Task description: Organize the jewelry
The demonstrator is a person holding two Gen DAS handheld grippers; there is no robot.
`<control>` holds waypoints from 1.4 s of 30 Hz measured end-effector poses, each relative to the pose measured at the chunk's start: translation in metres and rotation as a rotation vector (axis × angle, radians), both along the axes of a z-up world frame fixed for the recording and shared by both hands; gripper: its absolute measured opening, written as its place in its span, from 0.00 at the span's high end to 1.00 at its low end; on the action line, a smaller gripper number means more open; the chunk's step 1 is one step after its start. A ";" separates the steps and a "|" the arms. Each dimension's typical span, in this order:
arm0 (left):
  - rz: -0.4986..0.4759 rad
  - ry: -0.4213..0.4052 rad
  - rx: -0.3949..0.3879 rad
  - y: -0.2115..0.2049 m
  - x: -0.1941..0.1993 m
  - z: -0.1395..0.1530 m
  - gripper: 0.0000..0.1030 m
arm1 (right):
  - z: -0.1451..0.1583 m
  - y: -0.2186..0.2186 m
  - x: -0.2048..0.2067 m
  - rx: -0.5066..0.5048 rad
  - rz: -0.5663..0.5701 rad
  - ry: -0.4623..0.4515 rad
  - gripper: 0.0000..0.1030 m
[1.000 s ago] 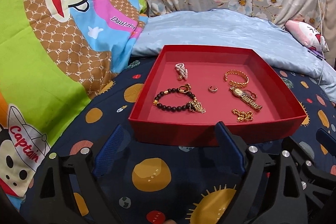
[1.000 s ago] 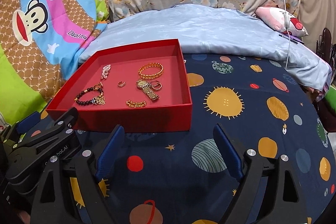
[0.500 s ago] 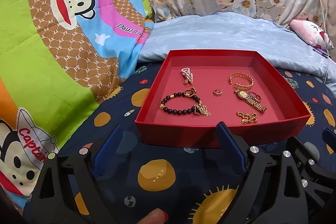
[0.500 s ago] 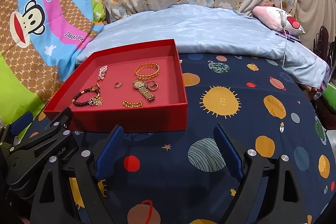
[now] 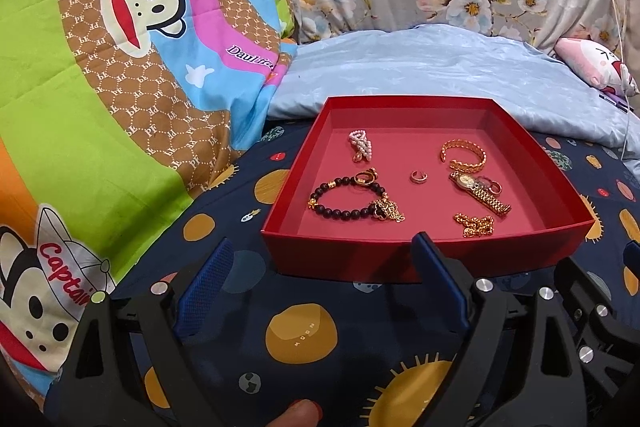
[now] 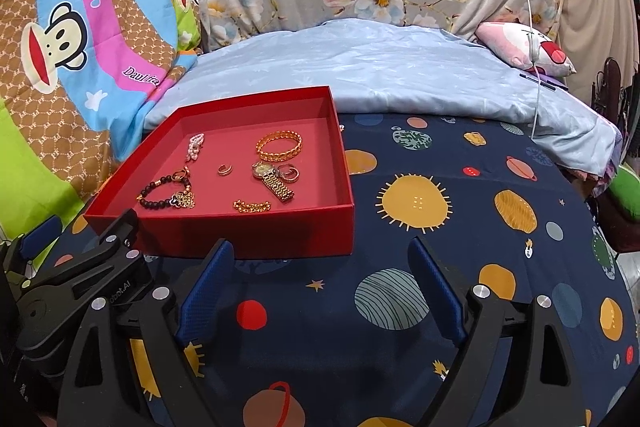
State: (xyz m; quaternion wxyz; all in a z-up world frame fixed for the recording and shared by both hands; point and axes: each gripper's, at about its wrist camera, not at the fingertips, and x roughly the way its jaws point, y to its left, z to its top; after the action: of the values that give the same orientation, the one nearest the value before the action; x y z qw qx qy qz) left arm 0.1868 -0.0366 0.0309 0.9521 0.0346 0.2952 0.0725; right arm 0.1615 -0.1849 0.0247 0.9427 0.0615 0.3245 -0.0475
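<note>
Inside the red tray, gold and beaded jewelry lies scattered; both tongs gape empty.

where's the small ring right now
In the left wrist view the ring lies mid-tray, between the bead bracelet on its left and the watch on its right.

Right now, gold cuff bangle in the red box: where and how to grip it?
Grip the gold cuff bangle across its woven band on the near side, coming from above with either open gripper. It lies flat on the red box floor, apart from the watch; the walls block a level approach.
</note>
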 end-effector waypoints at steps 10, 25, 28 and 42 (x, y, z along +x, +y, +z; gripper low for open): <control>0.006 -0.008 0.001 0.000 -0.002 0.000 0.15 | 0.002 0.001 -0.002 -0.007 -0.001 -0.009 0.16; 0.007 -0.010 0.001 0.000 -0.003 0.000 0.15 | 0.002 0.001 -0.002 -0.009 -0.002 -0.010 0.16; 0.008 -0.011 0.002 0.000 -0.003 0.000 0.15 | 0.003 0.001 -0.003 -0.010 -0.002 -0.010 0.16; 0.004 -0.009 -0.002 -0.001 -0.002 0.000 0.15 | 0.002 0.001 -0.002 -0.010 -0.002 -0.010 0.16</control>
State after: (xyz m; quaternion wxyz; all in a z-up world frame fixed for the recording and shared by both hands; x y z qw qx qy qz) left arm 0.1848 -0.0371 0.0314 0.9533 0.0328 0.2910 0.0745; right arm 0.1592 -0.1837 0.0270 0.9446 0.0573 0.3195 -0.0496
